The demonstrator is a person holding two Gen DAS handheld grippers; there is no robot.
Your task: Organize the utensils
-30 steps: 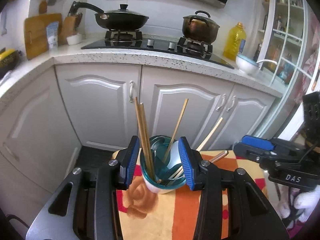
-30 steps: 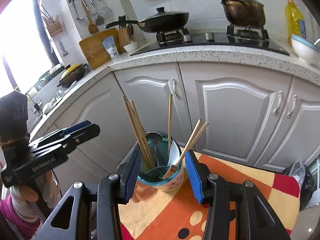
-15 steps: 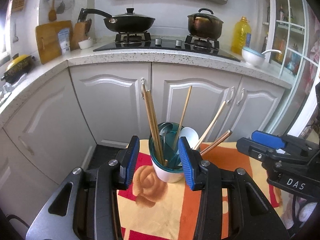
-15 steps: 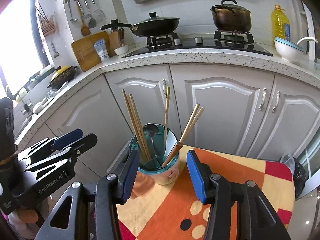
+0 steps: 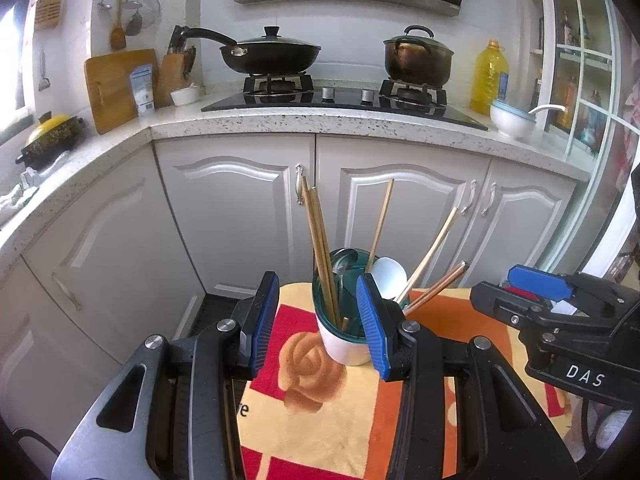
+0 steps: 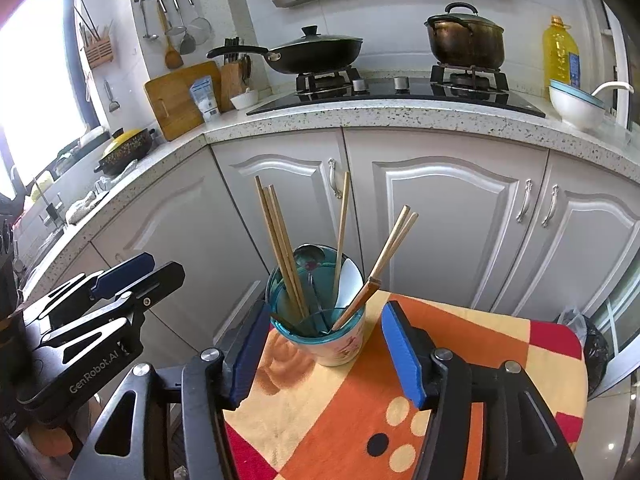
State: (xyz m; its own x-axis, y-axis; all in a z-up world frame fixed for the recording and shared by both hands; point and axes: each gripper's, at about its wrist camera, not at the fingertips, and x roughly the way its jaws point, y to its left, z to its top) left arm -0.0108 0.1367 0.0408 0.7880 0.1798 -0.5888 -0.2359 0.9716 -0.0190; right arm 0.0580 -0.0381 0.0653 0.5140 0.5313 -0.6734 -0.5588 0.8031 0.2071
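The cup (image 5: 347,338) of chopsticks (image 5: 320,256) and spoons stands near the far edge of the patterned cloth (image 5: 320,412), toward its far left corner. The left gripper (image 5: 318,322) and right gripper (image 6: 326,354) are both spread wide, gripping nothing, clear of the cup. If further sorting is required, approach one utensil from above; avoid knocking the leaning chopsticks and tipping the cup.

Left gripper (image 5: 316,320): black angular body, ribbed blue pads (image 5: 262,320) on both fingers, round silver screws at the knuckles, "GenRobot.AI" in white along its side. Right gripper (image 6: 324,350) is built alike, with "DAS" lettered in white. At 7 o'clock, cutouts pierce each black frame
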